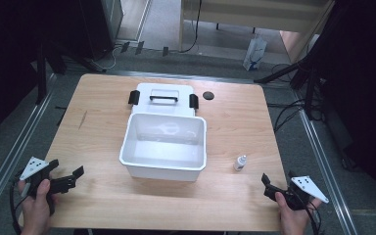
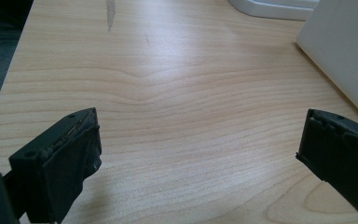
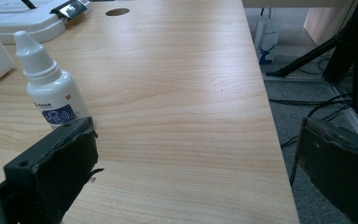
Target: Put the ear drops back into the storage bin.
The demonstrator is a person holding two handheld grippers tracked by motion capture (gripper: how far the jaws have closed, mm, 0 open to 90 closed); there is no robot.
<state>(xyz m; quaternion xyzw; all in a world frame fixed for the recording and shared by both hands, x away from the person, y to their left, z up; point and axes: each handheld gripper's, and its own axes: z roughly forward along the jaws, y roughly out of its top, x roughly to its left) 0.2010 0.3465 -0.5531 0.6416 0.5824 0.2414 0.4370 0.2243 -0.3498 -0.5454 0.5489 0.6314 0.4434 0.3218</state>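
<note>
An empty white plastic bin (image 1: pixel 164 145) stands mid-table, its wall (image 2: pixel 342 51) at the right of the left gripper view. Behind it lies its white lid (image 1: pixel 162 99) with a black handle and black clips. A small white dropper bottle (image 1: pixel 240 162) stands upright right of the bin; in the right gripper view the bottle (image 3: pixel 49 86) is just beyond the left jaw. My left gripper (image 1: pixel 73 177) is open at the front left corner, nothing between its jaws. My right gripper (image 1: pixel 268 186) is open at the front right, nothing held.
A black round cap or hole (image 1: pixel 208 95) lies near the lid at the back. The table's right edge (image 3: pixel 270 116) runs between the right jaws, with floor and cables beyond. Bare wood (image 2: pixel 186 107) lies ahead of the left gripper.
</note>
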